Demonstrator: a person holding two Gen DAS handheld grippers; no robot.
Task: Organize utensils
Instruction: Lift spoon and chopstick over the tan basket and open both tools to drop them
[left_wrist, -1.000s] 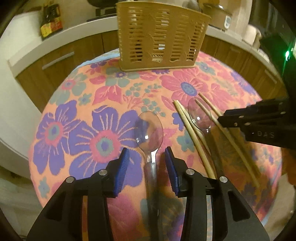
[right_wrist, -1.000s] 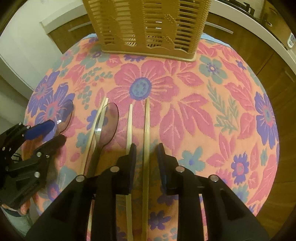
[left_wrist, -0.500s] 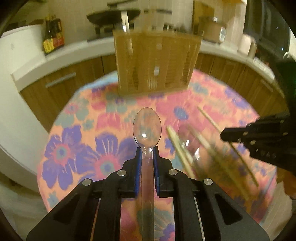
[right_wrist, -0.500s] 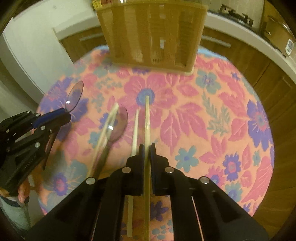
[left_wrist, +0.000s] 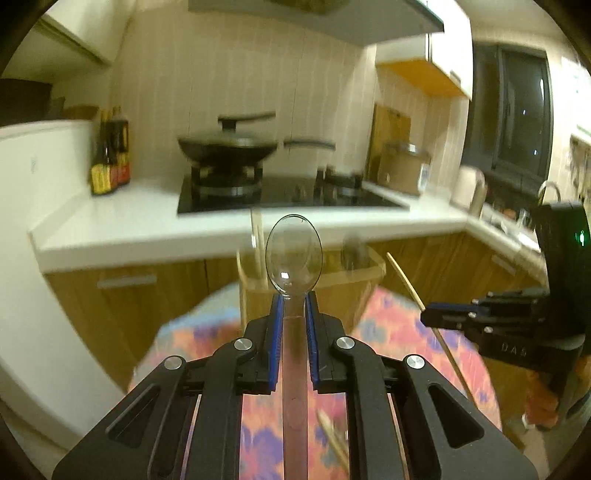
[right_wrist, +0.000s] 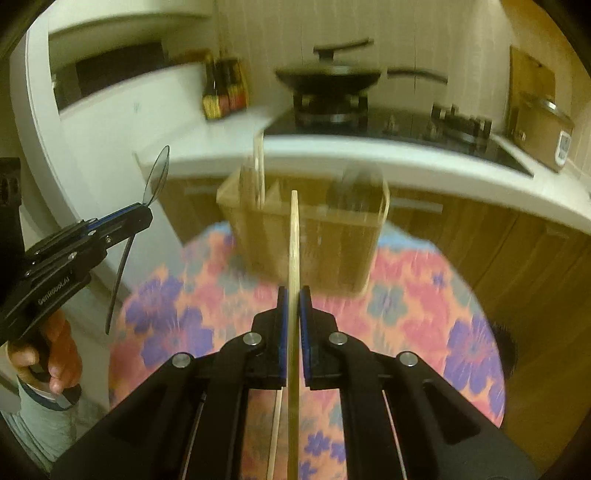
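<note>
Your left gripper (left_wrist: 294, 295) is now pinching the clear plastic spoon (left_wrist: 294, 254) by its neck, fingers (left_wrist: 276, 325) pressed onto it, where a second ago they were spread either side of it as it lay on the floral cloth (right_wrist: 413, 317). You're carrying it bowl-forward and well clear of the counter, with the bowl lining up on the tan slotted utensil holder (right_wrist: 325, 240) straight ahead. In the right wrist view the spoon (right_wrist: 157, 177) is hanging tilted out of that gripper (right_wrist: 142, 214), handle trailing down. Moving right: your right gripper (right_wrist: 291, 295) is clamping a wooden chopstick (right_wrist: 294, 236), fingers (right_wrist: 282, 321) closed tight on it, also lifted off the cloth since a second ago, tip pointing at the holder's middle. A second chopstick (right_wrist: 275, 435) is showing just below that gripper; I can't tell whether it's lying on the cloth. So both picks look done and you're in transit to the holder. The holder is blurring with motion, so I can't tell which compartment is which; something upright is already sticking out of its left part. Next up is probably the drop, one tool at a time.
</note>
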